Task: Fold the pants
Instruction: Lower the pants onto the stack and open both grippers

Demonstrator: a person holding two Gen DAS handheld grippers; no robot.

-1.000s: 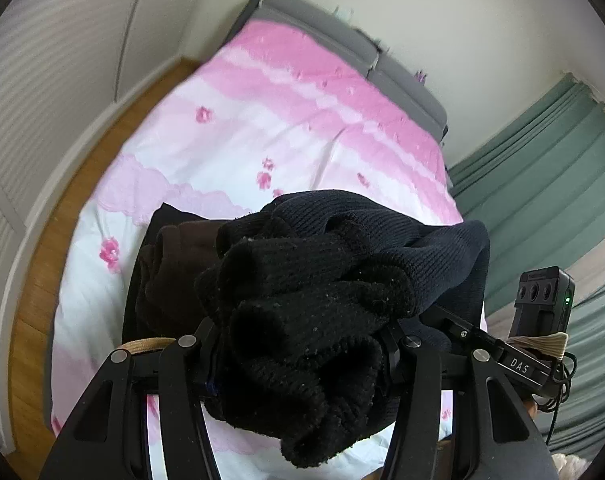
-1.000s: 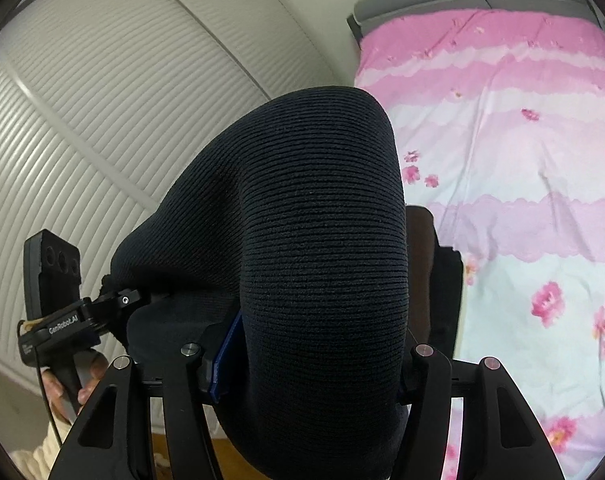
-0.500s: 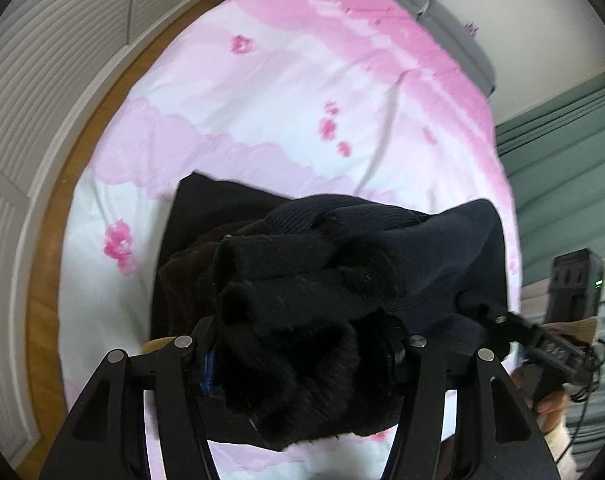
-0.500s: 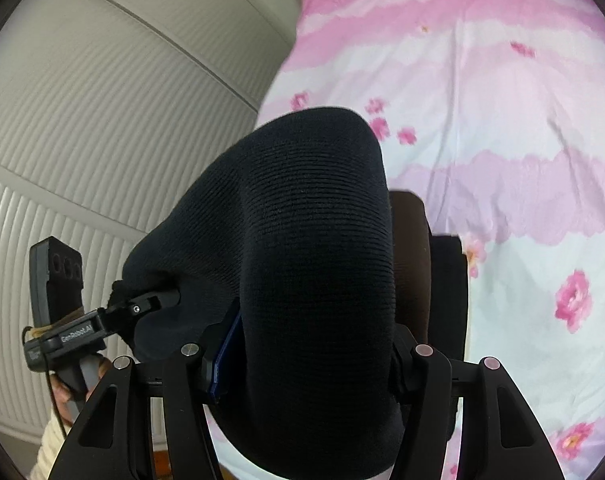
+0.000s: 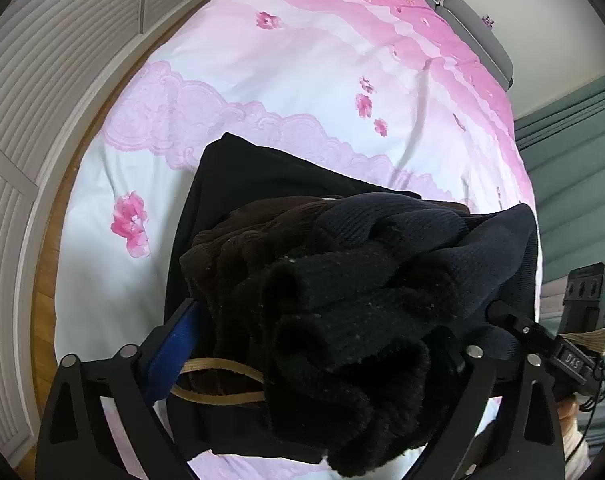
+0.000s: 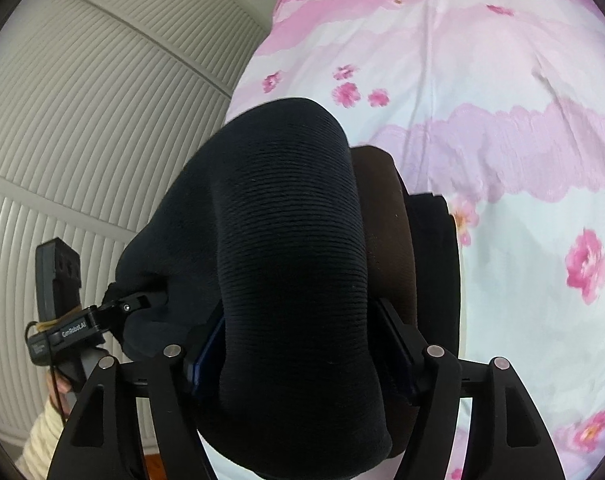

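- Mid-carry: the dark knit pants (image 5: 382, 280) hang between both tools, just above a pile of folded clothes (image 5: 238, 176) on the pink flowered bed (image 5: 262, 80).
- The left gripper (image 5: 314, 344) looks spread wide now, a blue pad (image 5: 174, 340) bare on one side, the bunched end lying between the fingers; whether it still pinches, I cannot tell.
- The right gripper (image 6: 302, 344) is clamped on a thick rolled fold of the pants (image 6: 286, 240).
- Likely step: laying the folded bundle onto the pile; next comes lowering it squarely and letting go.
- Against a second ago, both views have tipped down toward the bed, and the left fingers have parted from a tight pinch.
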